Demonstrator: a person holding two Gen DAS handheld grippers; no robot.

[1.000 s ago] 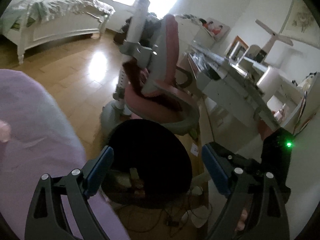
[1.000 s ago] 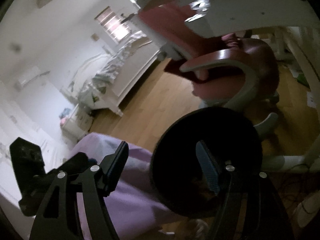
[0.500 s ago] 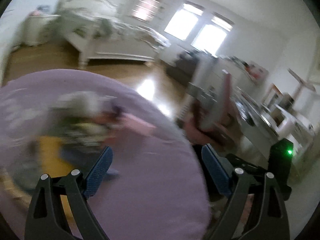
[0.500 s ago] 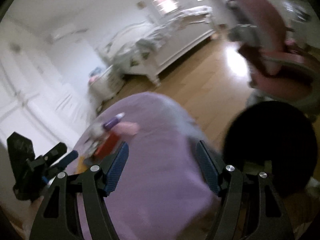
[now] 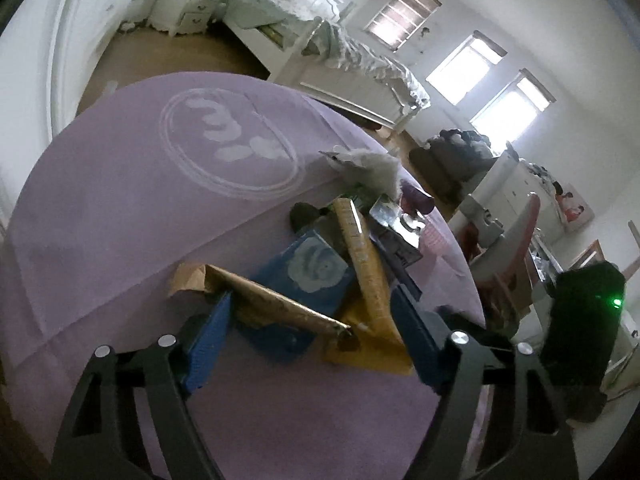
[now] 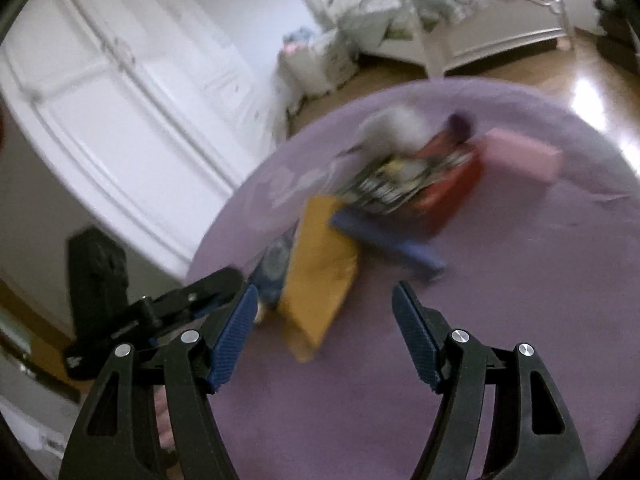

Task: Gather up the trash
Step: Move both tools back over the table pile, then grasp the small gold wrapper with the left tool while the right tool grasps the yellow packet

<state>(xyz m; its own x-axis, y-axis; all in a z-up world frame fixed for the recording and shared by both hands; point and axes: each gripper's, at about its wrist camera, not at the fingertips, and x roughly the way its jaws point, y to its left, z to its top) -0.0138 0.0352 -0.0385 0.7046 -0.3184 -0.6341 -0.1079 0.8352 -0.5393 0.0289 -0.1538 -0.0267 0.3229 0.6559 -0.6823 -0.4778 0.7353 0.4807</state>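
Both the left gripper point(image 5: 310, 334) and right gripper point(image 6: 324, 330) hover with fingers spread wide, gripping nothing, over the purple tabletop point(image 5: 140, 216), where a second ago they faced the black bin, the trash pile point(image 5: 340, 264) heaped mid-table, its yellow envelope point(image 6: 318, 276) running lengthwise away from them.

Apparently a home bedroom: white bed point(image 5: 348, 68), nightstand point(image 5: 188, 0), wardrobe doors point(image 6: 120, 100).
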